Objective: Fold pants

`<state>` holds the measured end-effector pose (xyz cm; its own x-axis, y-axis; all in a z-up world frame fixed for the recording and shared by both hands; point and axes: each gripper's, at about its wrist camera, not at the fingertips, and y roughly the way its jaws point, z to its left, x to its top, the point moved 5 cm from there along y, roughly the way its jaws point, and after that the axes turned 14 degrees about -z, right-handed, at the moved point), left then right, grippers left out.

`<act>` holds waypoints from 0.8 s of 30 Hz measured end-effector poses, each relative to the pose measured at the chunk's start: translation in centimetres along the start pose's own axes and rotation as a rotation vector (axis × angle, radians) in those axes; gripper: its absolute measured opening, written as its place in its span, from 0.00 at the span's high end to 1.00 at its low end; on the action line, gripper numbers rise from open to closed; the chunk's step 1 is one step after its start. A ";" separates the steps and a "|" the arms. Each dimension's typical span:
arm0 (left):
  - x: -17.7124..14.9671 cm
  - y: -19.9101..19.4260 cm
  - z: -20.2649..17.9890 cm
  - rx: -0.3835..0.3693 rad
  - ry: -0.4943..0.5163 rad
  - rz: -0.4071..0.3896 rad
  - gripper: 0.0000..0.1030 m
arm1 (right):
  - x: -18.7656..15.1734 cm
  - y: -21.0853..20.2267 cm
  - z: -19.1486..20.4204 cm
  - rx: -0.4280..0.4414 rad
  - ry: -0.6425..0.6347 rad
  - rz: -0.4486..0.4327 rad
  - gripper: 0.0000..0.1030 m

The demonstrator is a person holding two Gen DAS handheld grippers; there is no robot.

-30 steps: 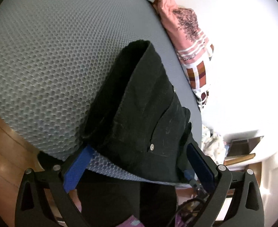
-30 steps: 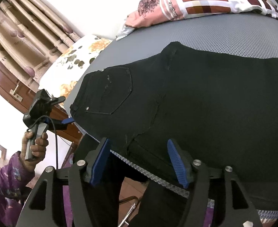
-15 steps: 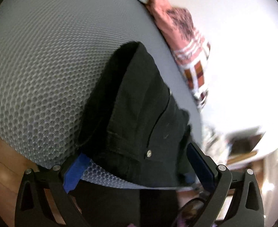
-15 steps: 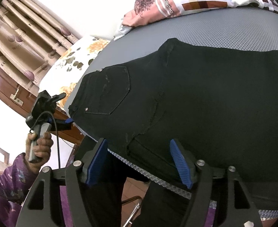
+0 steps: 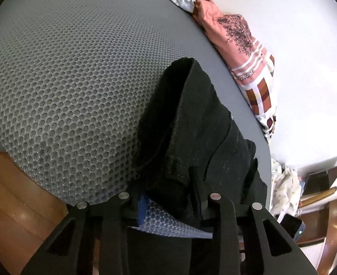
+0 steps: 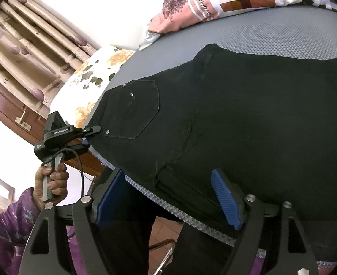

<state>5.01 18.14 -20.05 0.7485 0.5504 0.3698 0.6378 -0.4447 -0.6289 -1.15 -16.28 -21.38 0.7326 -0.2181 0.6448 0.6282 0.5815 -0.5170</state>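
Person's hand point(image 6: 50, 183) in purple sleeve point(image 6: 6, 224) holds left gripper point(image 5: 168, 202) at bed's near-left corner; jaws just closing, clamped on waistband corner of black pants point(image 6: 248, 119). Pants lie flat along near edge of grey mesh bed point(image 5: 65, 80), back pocket up. Right gripper point(image 6: 168, 197) at same edge, jaws just opening, wide apart, pants hem between, not pressed. Patterned pillow point(image 6: 225, 2) at far edge.
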 end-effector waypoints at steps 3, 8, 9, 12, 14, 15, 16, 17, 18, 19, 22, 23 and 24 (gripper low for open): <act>0.2 -1.3 -1.5 -0.017 0.050 -0.027 0.73 | 0.3 -0.4 -0.4 -0.011 0.005 -0.026 0.26; 0.8 -2.4 -6.6 -0.052 0.181 -0.080 0.74 | 2.1 -2.7 -2.3 -0.017 0.073 -0.127 0.26; 0.7 -2.7 -8.1 -0.061 0.219 -0.094 0.74 | 2.4 -3.2 -3.0 -0.020 0.095 -0.142 0.26; -0.1 -3.0 -12.3 -0.106 0.297 -0.117 0.74 | 2.9 -4.3 -4.7 -0.033 0.151 -0.171 0.26; -0.9 -3.2 -15.3 -0.143 0.346 -0.123 0.74 | 3.2 -5.2 -5.8 -0.044 0.180 -0.191 0.25; -1.6 -3.1 -17.1 -0.171 0.371 -0.120 0.74 | 3.3 -5.7 -6.3 -0.045 0.192 -0.201 0.25; -2.2 -2.9 -18.5 -0.192 0.386 -0.115 0.74 | 3.5 -6.3 -6.7 -0.047 0.201 -0.210 0.25; -3.0 -2.6 -20.1 -0.220 0.404 -0.102 0.74 | 3.7 -6.9 -7.1 -0.050 0.206 -0.219 0.25; -4.2 -1.8 -22.3 -0.260 0.429 -0.077 0.74 | 4.0 -7.5 -7.5 -0.052 0.209 -0.230 0.25; -4.9 -1.4 -23.4 -0.278 0.443 -0.059 0.74 | 4.2 -8.2 -7.8 -0.051 0.216 -0.239 0.25; -8.8 1.2 -28.1 -0.361 0.517 0.026 0.74 | 4.8 -10.7 -9.7 -0.041 0.270 -0.275 0.25; -10.7 2.6 -30.1 -0.393 0.549 0.067 0.74 | 5.0 -11.8 -10.5 -0.041 0.292 -0.292 0.25; -11.9 3.4 -31.2 -0.411 0.569 0.091 0.74 | 5.1 -12.7 -11.1 -0.040 0.310 -0.307 0.25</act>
<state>3.96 -11.96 -5.29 0.7092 0.0936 0.6988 0.5014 -0.7637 -0.4066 -2.43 -33.47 -17.77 0.5506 -0.6045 0.5757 0.8342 0.4233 -0.3534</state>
